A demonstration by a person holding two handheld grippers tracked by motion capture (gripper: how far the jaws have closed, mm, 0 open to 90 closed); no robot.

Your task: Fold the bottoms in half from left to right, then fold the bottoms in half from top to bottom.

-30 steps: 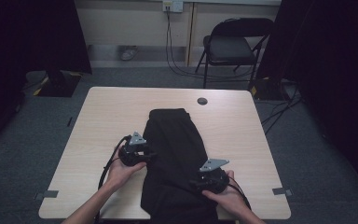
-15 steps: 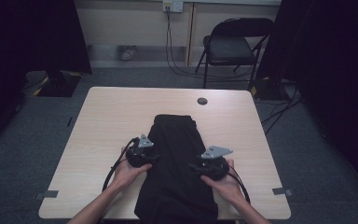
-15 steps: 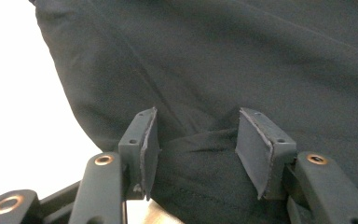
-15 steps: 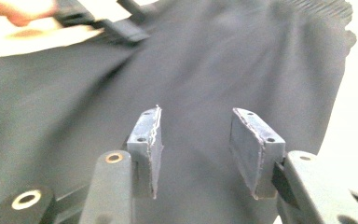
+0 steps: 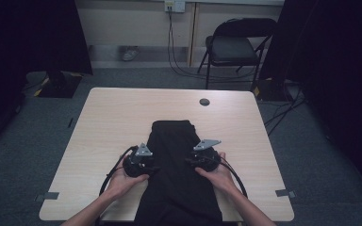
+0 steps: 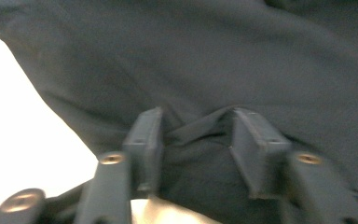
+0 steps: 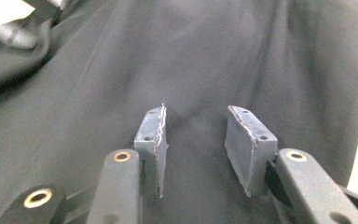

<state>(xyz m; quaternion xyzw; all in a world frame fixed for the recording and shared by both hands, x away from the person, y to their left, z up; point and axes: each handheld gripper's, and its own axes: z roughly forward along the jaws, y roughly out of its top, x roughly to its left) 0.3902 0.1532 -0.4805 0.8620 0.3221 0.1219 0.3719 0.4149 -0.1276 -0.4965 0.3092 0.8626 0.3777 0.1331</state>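
Since prev. frames: right gripper (image 5: 192, 162) has slid in from the near right corner of the black garment (image 5: 179, 174) to its right edge, abt level w/ left gripper (image 5: 154, 168) at the opposite edge; left barely shifted. Garment's far end now narrower, more bunched than a sec ago.

Garment: lies lengthwise down mid of table (image 5: 108, 117), near end hanging over the person's edge. Small dark round spot (image 5: 204, 101) on tabletop beyond it, well apart.

Left gripper view: jaws have just been closing, a raised fold of the cloth (image 6: 200, 135) sits between the pads (image 6: 144, 140), which seem to touch it; full pinch – can't tell.

Right gripper view: jaws also just been closing, pads (image 7: 151, 133) apart, resting over flat cloth (image 7: 196, 70), fabric between them, no fold pinched.

Both hands (image 5: 122, 181) come in from near edge, cables looping back. Folding chair (image 5: 238, 47) stands beyond far side of table.
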